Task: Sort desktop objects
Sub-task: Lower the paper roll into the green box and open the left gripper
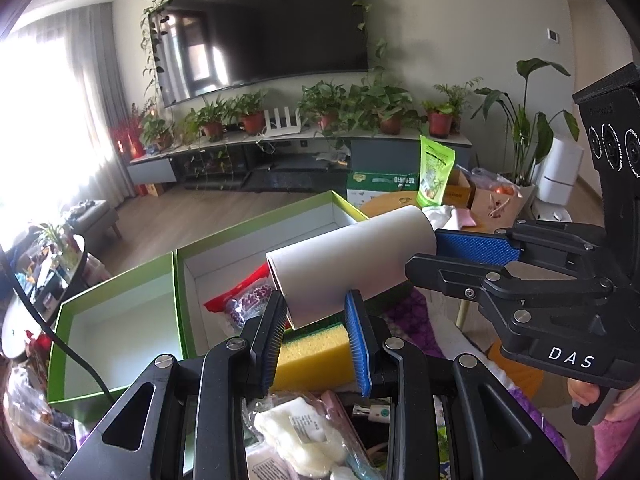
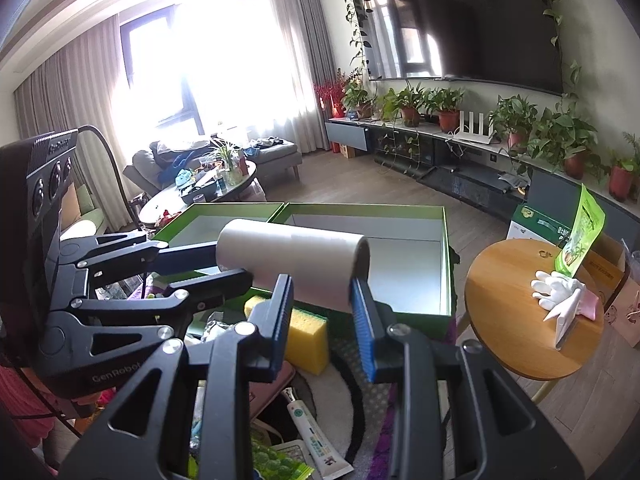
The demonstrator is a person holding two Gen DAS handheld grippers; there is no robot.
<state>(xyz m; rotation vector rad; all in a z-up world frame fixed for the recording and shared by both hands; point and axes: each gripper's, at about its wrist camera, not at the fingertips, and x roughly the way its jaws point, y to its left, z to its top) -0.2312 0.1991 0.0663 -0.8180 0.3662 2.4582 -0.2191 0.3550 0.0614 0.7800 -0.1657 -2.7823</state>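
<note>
A white paper roll [image 1: 352, 264] [image 2: 292, 260] hangs level in the air above two open green boxes, gripped at both ends. My left gripper [image 1: 316, 300] [image 2: 224, 264] is shut on one end of the roll. My right gripper [image 2: 320, 284] [image 1: 440, 256] is shut on the other end, coming in from the right in the left wrist view. The larger green box [image 1: 256, 222] [image 2: 360, 222] holds a red snack packet [image 1: 244, 296]. The smaller green box [image 1: 128, 304] [image 2: 200, 220] beside it shows only its white inside.
A yellow sponge [image 1: 312, 356] [image 2: 308, 340] lies just below the roll, with a toothpaste tube [image 2: 316, 440] and packets on the patterned cloth nearer me. A round wooden side table [image 2: 512, 308] at the right bears a white glove [image 2: 556, 288] and a green pouch [image 2: 580, 240].
</note>
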